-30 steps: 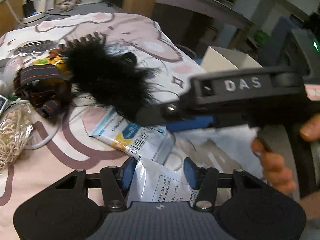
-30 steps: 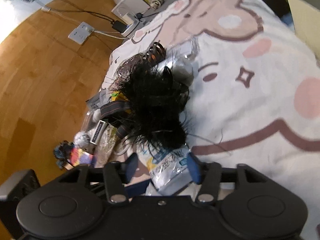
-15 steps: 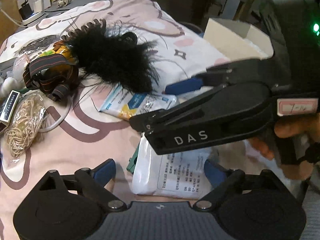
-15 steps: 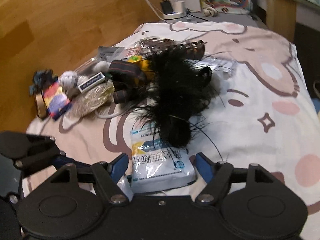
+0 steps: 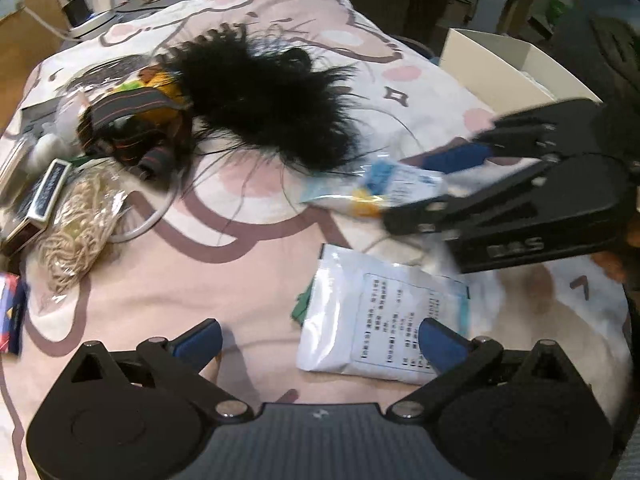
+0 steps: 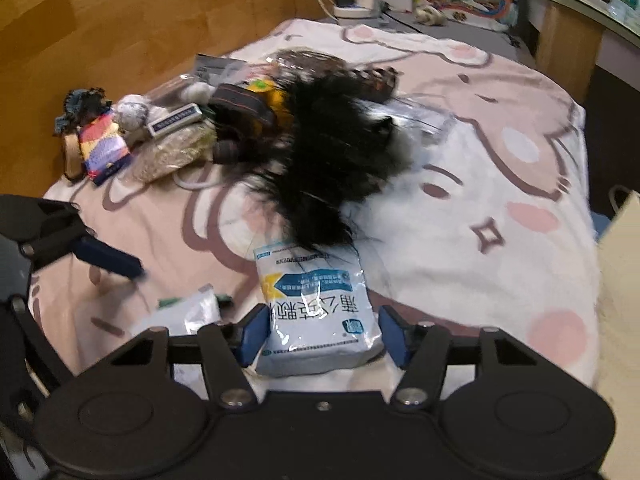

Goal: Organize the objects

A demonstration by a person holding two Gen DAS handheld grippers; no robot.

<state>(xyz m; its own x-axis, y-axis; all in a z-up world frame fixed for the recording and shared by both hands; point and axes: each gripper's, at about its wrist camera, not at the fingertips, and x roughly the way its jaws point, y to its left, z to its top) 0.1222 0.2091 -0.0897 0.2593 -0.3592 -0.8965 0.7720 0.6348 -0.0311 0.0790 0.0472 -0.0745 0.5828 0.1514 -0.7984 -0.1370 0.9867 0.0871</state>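
Observation:
A blue-and-white packet lies on the bed between the fingers of my right gripper, whose pads sit at its sides; it also shows in the left wrist view with the right gripper around it. My left gripper is open and empty above the bedspread. A white printed packet lies flat by its right finger. A black feathery bundle lies behind both packets.
A pile at the left holds a striped strap, a bag of pale string, a small dark box and a colourful box. A white open box stands at the bed's right edge. Wooden floor lies beyond.
My left gripper opened wide, let go of the white printed packet and drew back. My right gripper swung round, lowered over the blue-and-white packet and closed in on its sides.

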